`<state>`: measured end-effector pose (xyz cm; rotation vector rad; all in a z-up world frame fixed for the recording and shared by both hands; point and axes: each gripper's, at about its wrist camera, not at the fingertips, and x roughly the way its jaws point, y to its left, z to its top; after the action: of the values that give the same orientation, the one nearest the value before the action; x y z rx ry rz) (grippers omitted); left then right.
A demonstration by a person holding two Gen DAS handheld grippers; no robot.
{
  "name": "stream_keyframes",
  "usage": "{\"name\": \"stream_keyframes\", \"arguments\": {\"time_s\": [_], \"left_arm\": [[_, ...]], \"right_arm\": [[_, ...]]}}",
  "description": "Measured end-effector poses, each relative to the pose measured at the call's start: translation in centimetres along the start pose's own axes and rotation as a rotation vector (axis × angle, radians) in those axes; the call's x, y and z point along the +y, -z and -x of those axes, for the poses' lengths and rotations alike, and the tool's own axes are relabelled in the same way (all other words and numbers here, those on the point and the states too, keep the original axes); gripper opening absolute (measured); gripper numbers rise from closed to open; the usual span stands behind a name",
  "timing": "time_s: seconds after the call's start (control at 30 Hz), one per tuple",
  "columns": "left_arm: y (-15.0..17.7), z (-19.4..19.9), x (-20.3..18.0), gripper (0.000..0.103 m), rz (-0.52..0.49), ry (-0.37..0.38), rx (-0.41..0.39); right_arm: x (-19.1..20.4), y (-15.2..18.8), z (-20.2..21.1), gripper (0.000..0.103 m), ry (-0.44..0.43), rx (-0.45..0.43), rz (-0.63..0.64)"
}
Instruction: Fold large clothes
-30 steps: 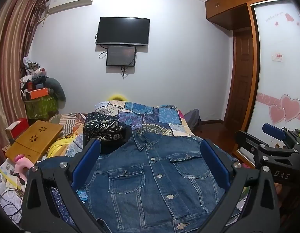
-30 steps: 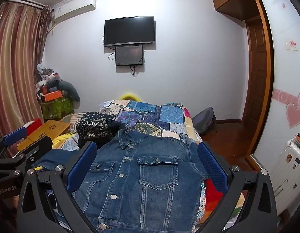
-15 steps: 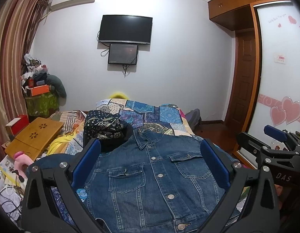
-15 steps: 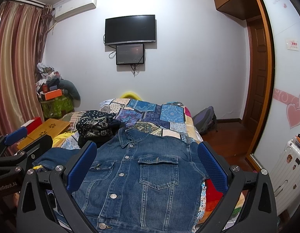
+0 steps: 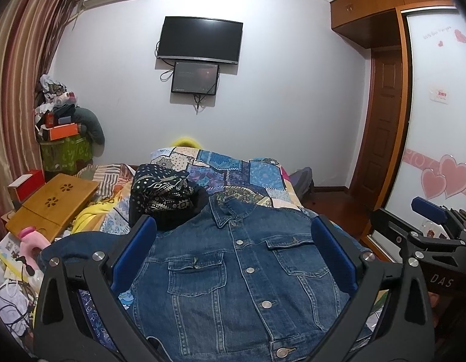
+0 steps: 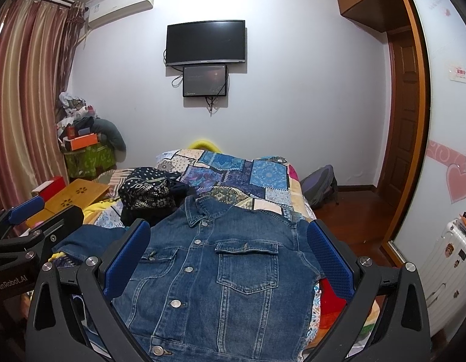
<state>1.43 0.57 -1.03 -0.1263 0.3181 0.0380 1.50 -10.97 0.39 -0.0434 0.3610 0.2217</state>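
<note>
Both tools (image 5: 233, 250) (image 6: 229, 250) hover spread above the flat denim jacket (image 5: 242, 274).

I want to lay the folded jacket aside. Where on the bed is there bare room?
The patchwork quilt beyond the denim jacket collar, right of the black patterned bundle, lies bare. The left side is crowded: wooden lap desk, yellow cloth.

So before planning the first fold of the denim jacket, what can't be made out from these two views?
- Denim jacket hem: cut off by the bottom edge, both views.
- Its right sleeve: not visible in either view; whether tucked under, cannot tell.
- Its left sleeve: partly hidden behind the left gripper, right wrist view.
</note>
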Motion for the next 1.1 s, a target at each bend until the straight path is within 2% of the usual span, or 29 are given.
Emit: {"name": "stream_keyframes", "arguments": {"time_s": [1.1], "left_arm": [[0.4,-1.7,1.4,0.103,0.028,-0.013,0.031]], "right_arm": [[-0.1,0.0,-1.4,0.103,0.004,0.047,-0.006]]}}
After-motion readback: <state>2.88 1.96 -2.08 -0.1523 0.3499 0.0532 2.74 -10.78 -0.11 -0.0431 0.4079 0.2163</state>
